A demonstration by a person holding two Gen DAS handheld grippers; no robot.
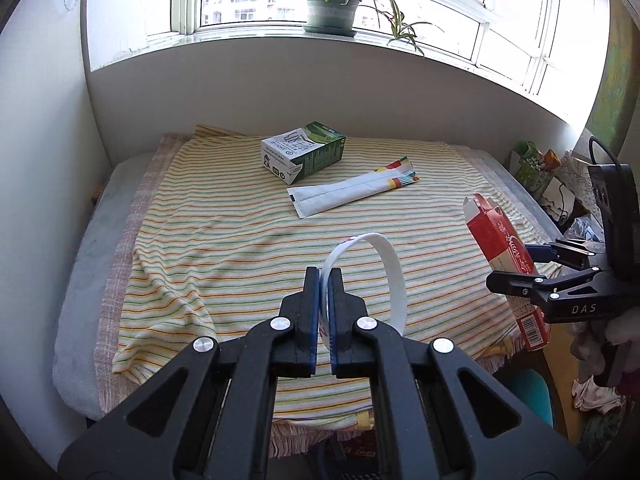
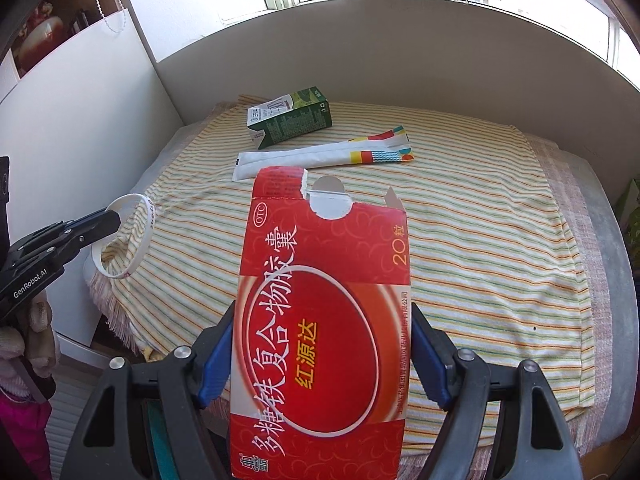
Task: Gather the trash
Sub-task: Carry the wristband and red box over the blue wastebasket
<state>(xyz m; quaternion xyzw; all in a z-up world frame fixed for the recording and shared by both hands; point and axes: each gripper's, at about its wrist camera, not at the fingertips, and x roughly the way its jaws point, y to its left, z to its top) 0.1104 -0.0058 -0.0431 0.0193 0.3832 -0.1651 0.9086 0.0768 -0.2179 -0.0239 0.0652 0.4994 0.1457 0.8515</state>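
Left wrist: my left gripper (image 1: 325, 280) is pinched tight on the white band (image 1: 384, 264); green carton (image 1: 304, 151) and long wrapper (image 1: 354, 193) lie far ahead, wrapper running left-right.

Right wrist: right gripper (image 2: 322, 354) clamps the red box (image 2: 320, 312) wide, wrapper (image 2: 320, 156) nearer it.

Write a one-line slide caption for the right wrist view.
Right gripper clamps a torn-open red medicine box above the striped cloth, where a green carton and white wrapper remain.

Daylight pours through a wide white-framed window (image 1: 360, 12) at the far side, a potted plant (image 1: 334, 8) on its sill. Below, a white wall (image 1: 280, 88) backs a counter under a striped cloth (image 1: 224, 248).
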